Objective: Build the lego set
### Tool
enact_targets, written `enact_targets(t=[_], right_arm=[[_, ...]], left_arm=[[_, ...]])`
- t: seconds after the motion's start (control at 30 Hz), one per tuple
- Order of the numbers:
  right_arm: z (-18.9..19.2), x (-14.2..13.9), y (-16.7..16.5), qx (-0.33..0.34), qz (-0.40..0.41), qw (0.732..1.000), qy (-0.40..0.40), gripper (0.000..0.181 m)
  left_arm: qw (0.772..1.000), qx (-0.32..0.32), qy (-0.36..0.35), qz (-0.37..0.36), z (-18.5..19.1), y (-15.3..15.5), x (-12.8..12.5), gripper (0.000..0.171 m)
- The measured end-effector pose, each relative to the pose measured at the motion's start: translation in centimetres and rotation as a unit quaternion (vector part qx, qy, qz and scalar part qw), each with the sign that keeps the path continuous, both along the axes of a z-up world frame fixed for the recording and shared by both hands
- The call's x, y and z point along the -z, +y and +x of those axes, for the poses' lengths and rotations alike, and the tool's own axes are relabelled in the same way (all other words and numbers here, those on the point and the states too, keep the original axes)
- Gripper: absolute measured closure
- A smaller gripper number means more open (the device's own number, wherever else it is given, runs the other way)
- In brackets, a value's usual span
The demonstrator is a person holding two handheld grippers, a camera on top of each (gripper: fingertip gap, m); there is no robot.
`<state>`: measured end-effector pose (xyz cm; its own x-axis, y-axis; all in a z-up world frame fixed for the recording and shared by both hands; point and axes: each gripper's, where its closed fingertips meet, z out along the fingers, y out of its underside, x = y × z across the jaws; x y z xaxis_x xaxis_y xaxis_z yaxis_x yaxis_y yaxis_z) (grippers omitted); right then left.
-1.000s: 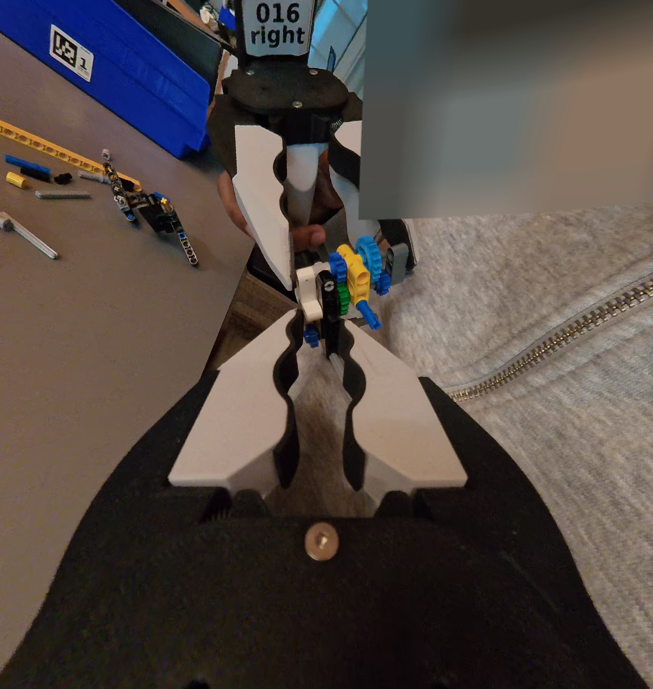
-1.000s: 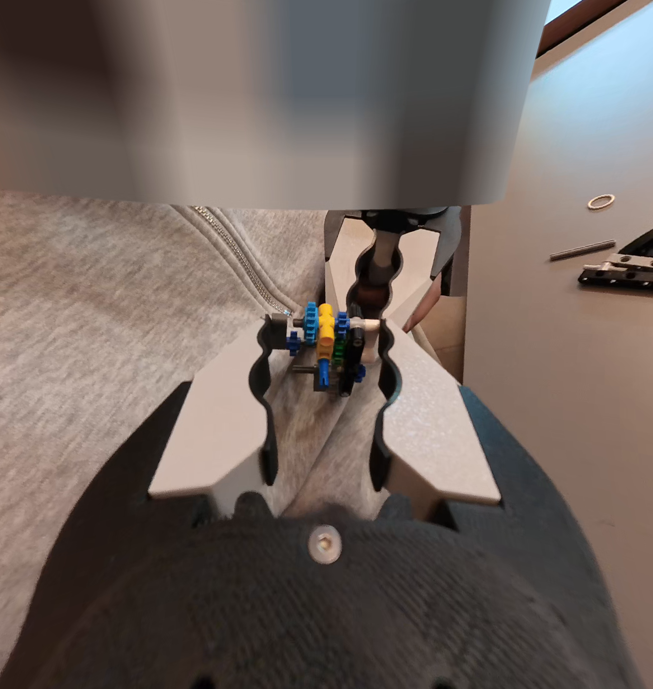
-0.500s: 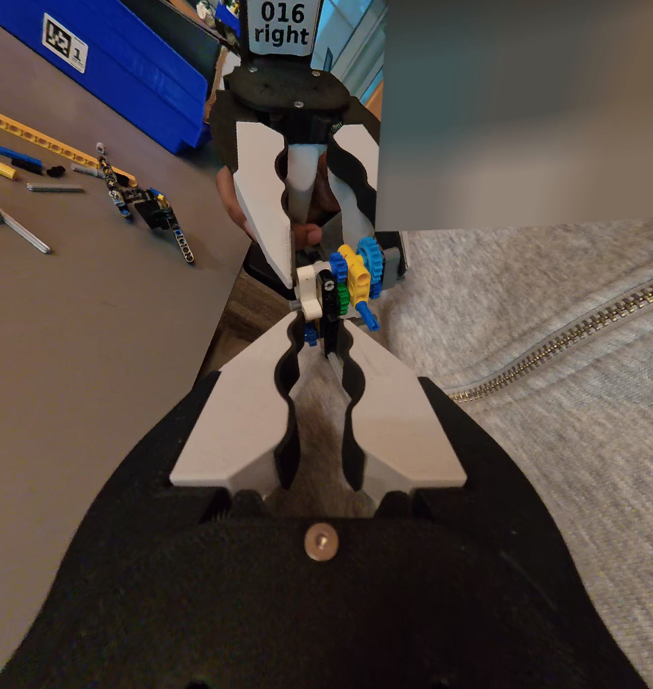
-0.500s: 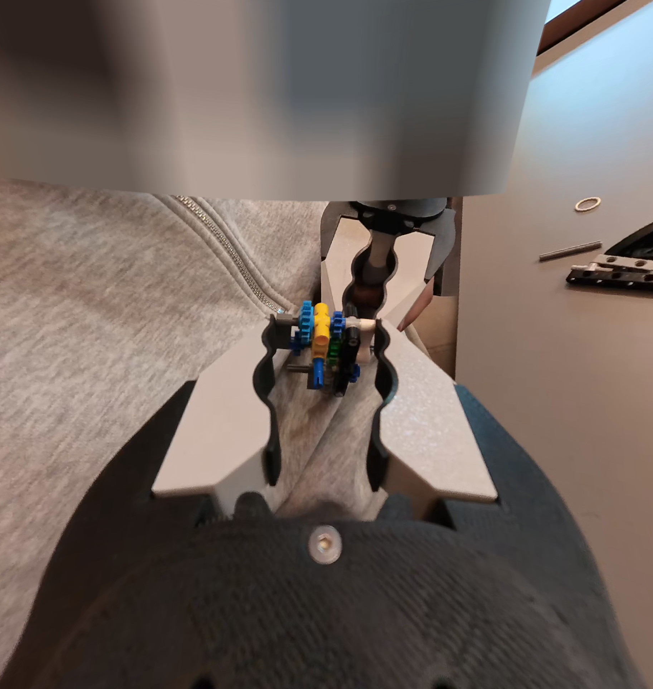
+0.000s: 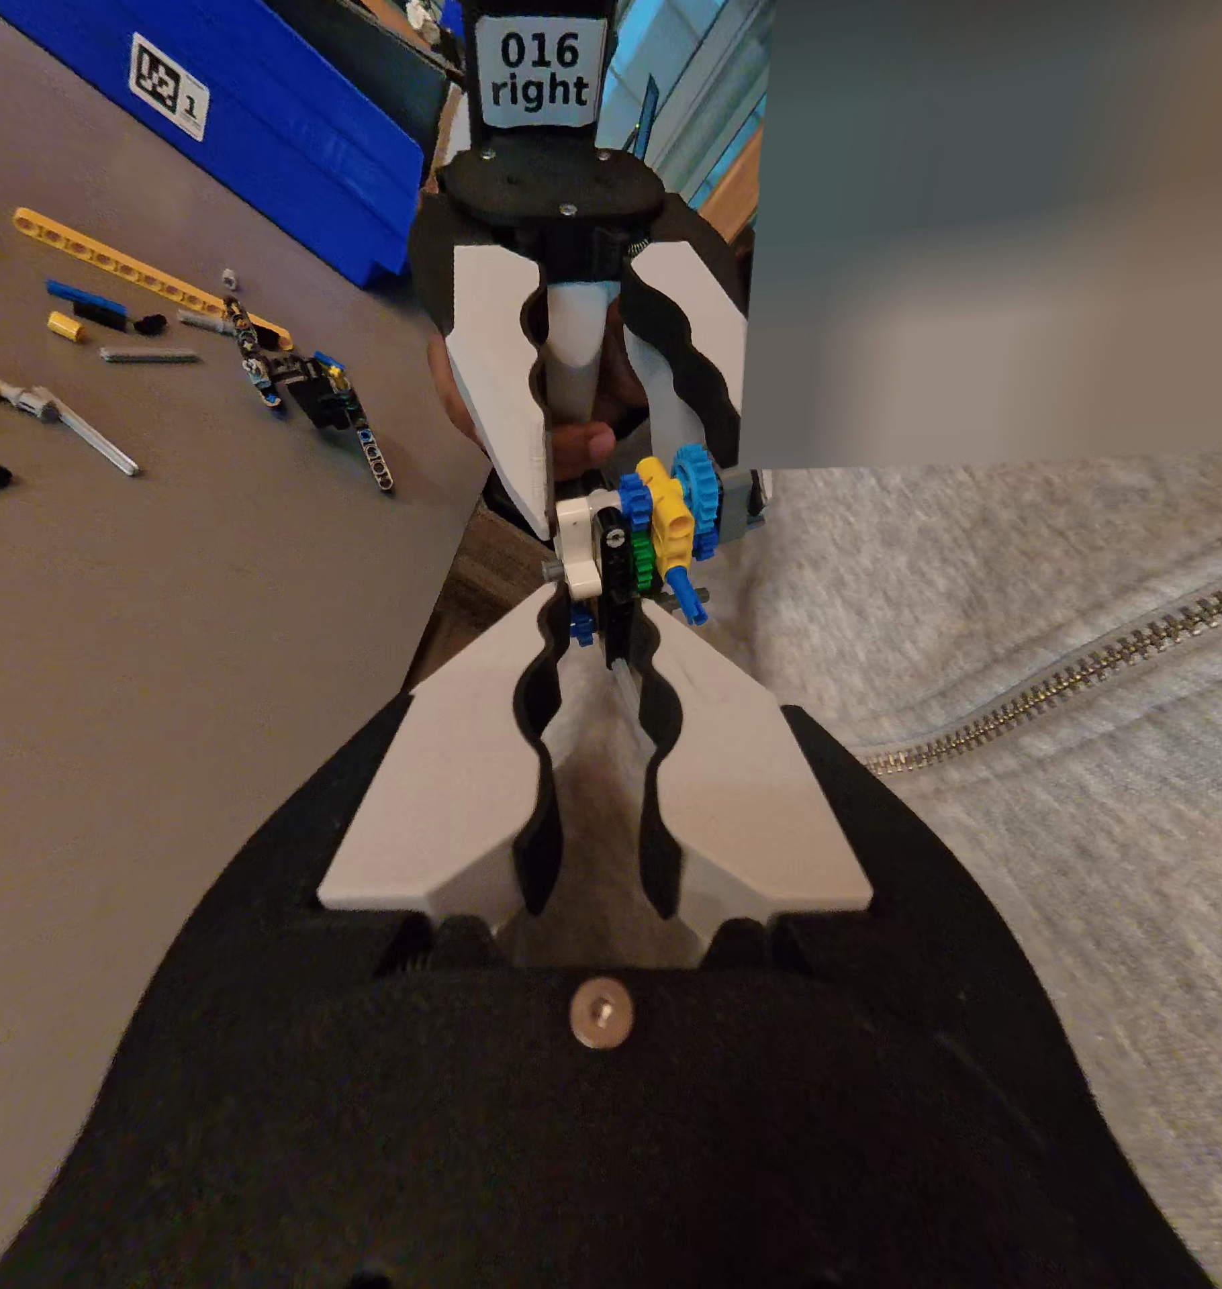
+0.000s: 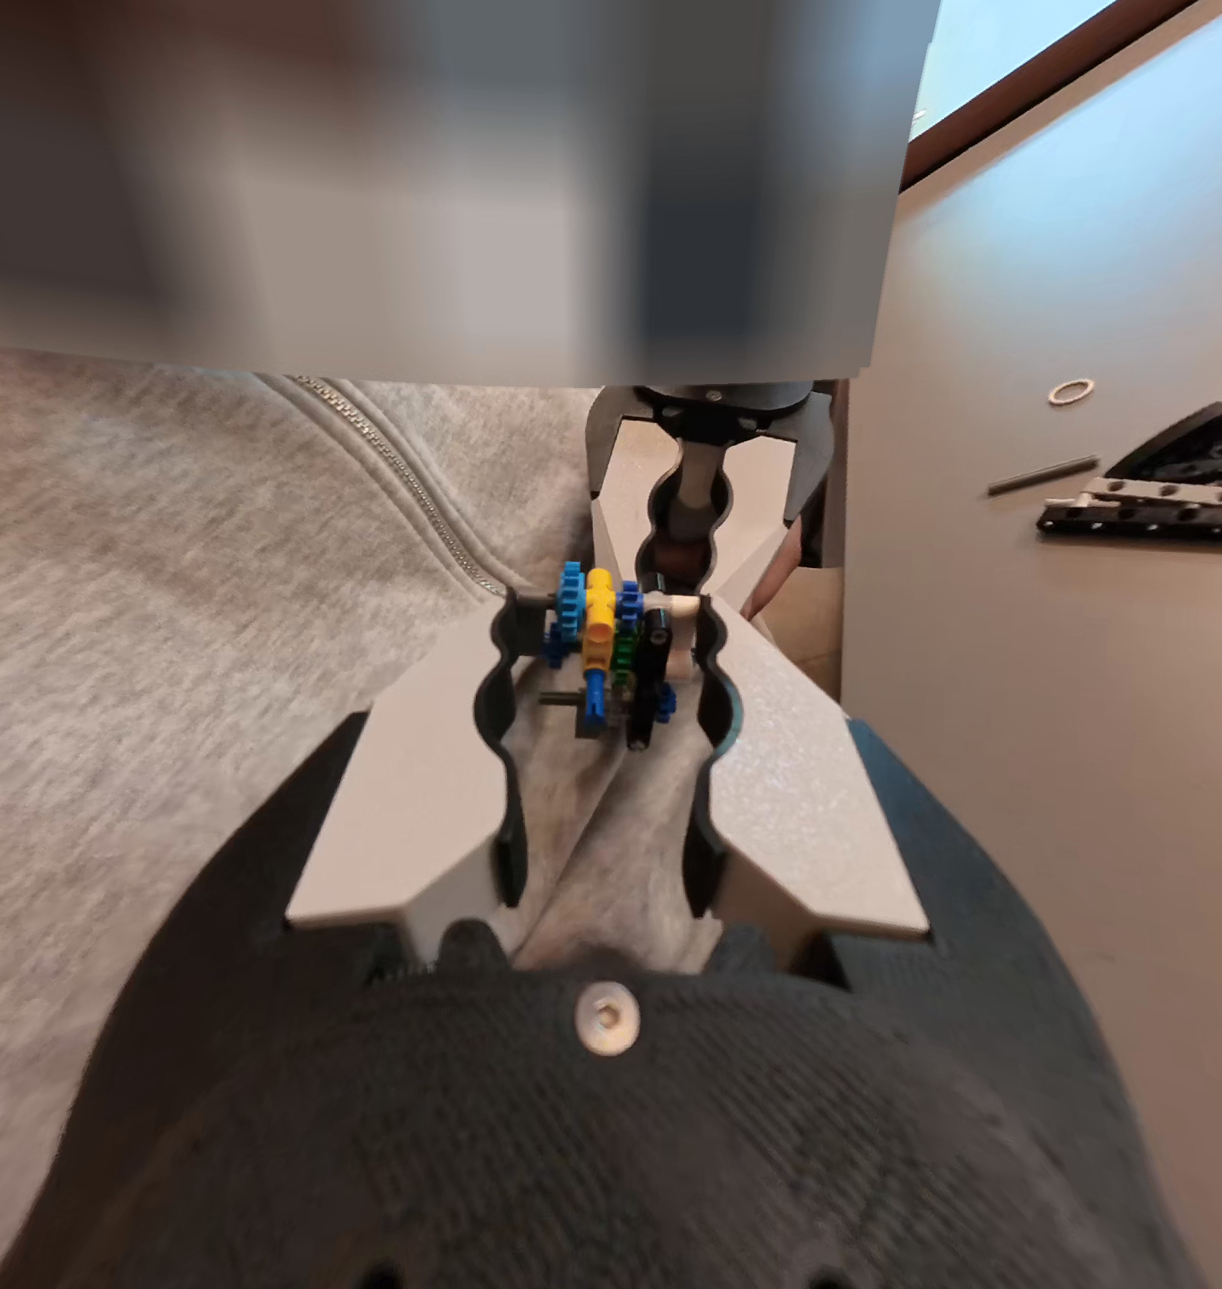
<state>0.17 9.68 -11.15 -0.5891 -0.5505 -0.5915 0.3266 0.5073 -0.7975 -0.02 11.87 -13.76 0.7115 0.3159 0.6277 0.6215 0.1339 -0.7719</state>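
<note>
We hold the gear assembly (image 5: 653,533) in the air in front of a grey zipped hoodie (image 5: 1013,697), just off the edge of the table (image 5: 141,628), with our two grippers meeting on it from opposite ends. The left gripper (image 5: 598,614) is closed on the black beam at the assembly's lower end, while the right gripper (image 6: 605,621) spans the stack across its width, one jaw on the grey piece beside the light-blue gear and the other on the white piece. Compared with a second ago the right gripper has narrowed until both jaws touch, so we judge the stack is being squeezed together along its axle. Beyond the assembly, loose parts (image 5: 176,356) lie on the table; farther still sits a blue bin (image 5: 280,139), its contents hidden from us
</note>
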Motion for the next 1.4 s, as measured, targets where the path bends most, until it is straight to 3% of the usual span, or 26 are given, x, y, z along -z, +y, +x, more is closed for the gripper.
enact_targets(t=[0.3,0.47,0.6,0.73,0.87,0.93,0.97,1.0,1.13,1.3,1.4], right_arm=[[-1.0,0.4,-1.0,0.028,0.017,0.999,-0.008,0.130],[-2.4,-0.2,-1.8,0.057,0.007,0.998,0.013,0.108],[-4.9,-1.6,-2.3,0.113,-0.032,0.993,0.010,0.108],[-6.9,-1.8,-2.8,0.178,-0.097,0.979,0.033,0.108],[-8.6,-2.0,-3.0,0.267,-0.167,0.949,0.007,0.113],[-8.5,-2.1,-2.7,0.278,-0.183,0.943,0.021,0.130],[-9.2,-2.4,-2.7,0.308,-0.196,0.930,0.041,0.123],[-10.0,-2.7,-2.6,0.342,-0.206,0.915,0.062,0.113],[-9.8,-1.6,-3.1,0.388,-0.212,0.870,0.218,0.124],[-7.8,-1.2,-4.2,0.384,-0.226,0.791,0.419,0.156],[-6.3,-2.4,-4.7,0.387,-0.252,0.764,0.452,0.169]], left_arm=[[0.999,-0.014,-0.031,0.027,-1.1,-0.8,0.5,0.159],[0.997,-0.036,-0.041,0.061,-2.5,-1.8,0.1,0.159],[0.998,-0.061,-0.007,0.015,-4.1,-3.3,0.5,0.160],[0.996,-0.079,0.012,-0.044,-5.0,-4.9,2.5,0.159],[0.994,-0.106,-0.024,0.030,-5.9,-5.7,2.3,0.160],[0.989,-0.123,-0.037,0.073,-6.5,-6.2,1.7,0.160],[0.986,-0.135,-0.043,0.090,-6.9,-6.5,1.5,0.160],[0.982,-0.147,-0.051,0.106,-7.3,-6.9,1.4,0.160],[0.961,-0.177,-0.090,0.194,-8.2,-7.9,0.6,0.160],[0.955,-0.175,-0.069,0.231,-8.1,-8.1,-0.2,0.160],[0.957,-0.181,-0.036,0.224,-8.0,-8.0,-0.7,0.160]])
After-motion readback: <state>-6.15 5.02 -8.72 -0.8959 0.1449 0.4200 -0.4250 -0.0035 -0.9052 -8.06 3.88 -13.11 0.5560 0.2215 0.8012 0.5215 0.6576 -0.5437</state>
